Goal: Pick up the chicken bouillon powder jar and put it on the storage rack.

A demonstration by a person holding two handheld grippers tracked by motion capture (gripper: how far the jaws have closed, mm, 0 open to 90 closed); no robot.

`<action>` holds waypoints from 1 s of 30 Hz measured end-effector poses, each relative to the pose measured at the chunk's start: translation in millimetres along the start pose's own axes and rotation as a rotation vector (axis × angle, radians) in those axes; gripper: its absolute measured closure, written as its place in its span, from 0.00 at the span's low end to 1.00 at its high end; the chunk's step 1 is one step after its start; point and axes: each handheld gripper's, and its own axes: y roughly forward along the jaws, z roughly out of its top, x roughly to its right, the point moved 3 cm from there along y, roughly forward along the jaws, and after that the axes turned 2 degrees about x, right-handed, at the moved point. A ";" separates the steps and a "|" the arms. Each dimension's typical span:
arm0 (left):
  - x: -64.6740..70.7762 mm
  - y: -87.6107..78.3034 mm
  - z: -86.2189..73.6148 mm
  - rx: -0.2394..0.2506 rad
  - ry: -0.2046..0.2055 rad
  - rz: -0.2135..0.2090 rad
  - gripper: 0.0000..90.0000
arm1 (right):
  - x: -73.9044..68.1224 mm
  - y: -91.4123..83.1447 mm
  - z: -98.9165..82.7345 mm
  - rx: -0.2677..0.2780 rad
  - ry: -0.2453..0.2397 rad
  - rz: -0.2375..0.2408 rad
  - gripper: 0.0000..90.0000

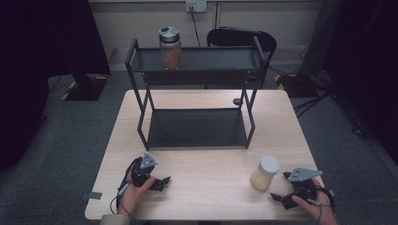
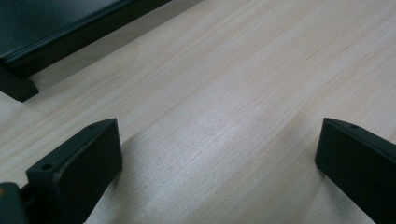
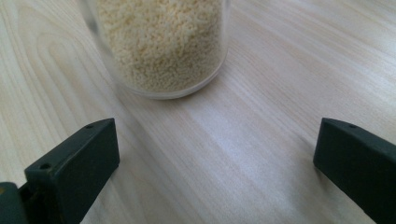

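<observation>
Grain-filled jar (image 1: 264,173) with a white lid stands upright on the wooden table (image 1: 206,187), in front of the black two-tier rack (image 1: 197,126) and just left of the right gripper (image 1: 287,187), whose jaws are spread wide and empty. Its clear, smooth round wall is probably rigid, slippery and moderately heavy; grasp mid-body, below the lid, jaws square to the wall. Left gripper (image 1: 162,182), jaws likewise wide apart and empty, rests near the rack's front left foot.
</observation>
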 end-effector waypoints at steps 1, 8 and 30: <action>0.0 0.0 0.0 0.000 0.000 0.000 0.00 | 0.0 0.2 1.8 -0.007 -0.002 0.001 0.00; 0.1 -0.1 0.1 -0.001 0.000 0.000 0.00 | 3.1 -1.5 10.5 0.000 0.002 0.020 0.02; 0.0 -0.1 0.0 -0.001 0.000 0.000 0.00 | 8.0 -2.1 23.5 0.240 0.086 0.122 0.12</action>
